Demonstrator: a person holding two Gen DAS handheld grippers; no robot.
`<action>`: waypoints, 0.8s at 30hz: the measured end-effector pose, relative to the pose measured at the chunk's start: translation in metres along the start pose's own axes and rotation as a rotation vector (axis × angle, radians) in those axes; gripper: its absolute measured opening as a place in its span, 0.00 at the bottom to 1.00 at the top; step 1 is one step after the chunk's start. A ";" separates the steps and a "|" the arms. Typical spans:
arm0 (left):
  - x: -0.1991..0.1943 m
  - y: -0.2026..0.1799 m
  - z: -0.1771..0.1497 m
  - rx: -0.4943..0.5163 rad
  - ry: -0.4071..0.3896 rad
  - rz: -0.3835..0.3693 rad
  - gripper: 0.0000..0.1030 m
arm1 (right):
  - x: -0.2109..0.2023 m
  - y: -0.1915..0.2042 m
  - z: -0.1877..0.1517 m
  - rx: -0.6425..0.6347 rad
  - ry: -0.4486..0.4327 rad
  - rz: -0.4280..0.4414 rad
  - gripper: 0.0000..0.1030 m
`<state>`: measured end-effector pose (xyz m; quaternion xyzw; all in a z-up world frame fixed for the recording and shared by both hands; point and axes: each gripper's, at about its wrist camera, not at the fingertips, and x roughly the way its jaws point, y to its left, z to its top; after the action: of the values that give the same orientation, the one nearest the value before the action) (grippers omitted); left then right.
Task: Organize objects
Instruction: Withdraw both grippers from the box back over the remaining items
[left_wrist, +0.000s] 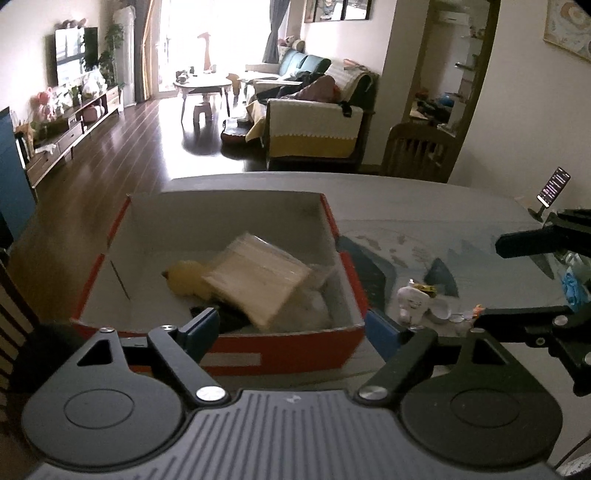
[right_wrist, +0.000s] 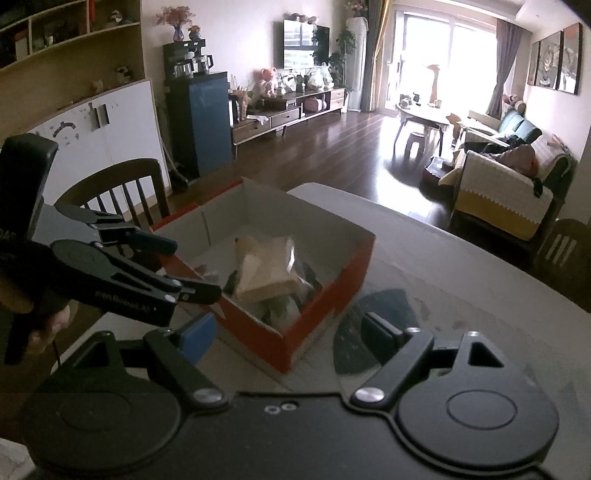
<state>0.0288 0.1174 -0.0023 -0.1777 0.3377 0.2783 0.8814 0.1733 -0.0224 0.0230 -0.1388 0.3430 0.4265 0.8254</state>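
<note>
Cardboard box (left_wrist: 218, 343), red outside, fills the left wrist view on the grey counter (left_wrist: 424, 206); inside it lies a clear-wrapped cream packet (left_wrist: 258, 277) atop a yellow soft item (left_wrist: 184, 280). That packet looks light, slightly crinkly and slippery, best pinched along a free edge. Left tongs (left_wrist: 299, 328) gape wide, empty, over the box's near wall. A small white figure (left_wrist: 412, 301) waits on the counter beside the box. Right wrist view: right tongs (right_wrist: 291, 332) spread wide, holding nothing, near the box corner.
</note>
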 end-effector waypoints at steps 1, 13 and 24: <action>0.001 -0.005 -0.002 -0.007 0.002 -0.001 0.84 | -0.003 -0.004 -0.004 0.003 0.002 -0.002 0.83; 0.015 -0.085 -0.018 -0.034 -0.005 -0.030 0.98 | -0.030 -0.070 -0.062 0.074 0.039 -0.036 0.83; 0.046 -0.152 -0.028 -0.027 -0.015 -0.030 1.00 | -0.044 -0.149 -0.116 0.152 0.077 -0.133 0.83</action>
<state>0.1363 0.0017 -0.0349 -0.1925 0.3246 0.2709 0.8855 0.2225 -0.1987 -0.0406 -0.1146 0.3959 0.3378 0.8462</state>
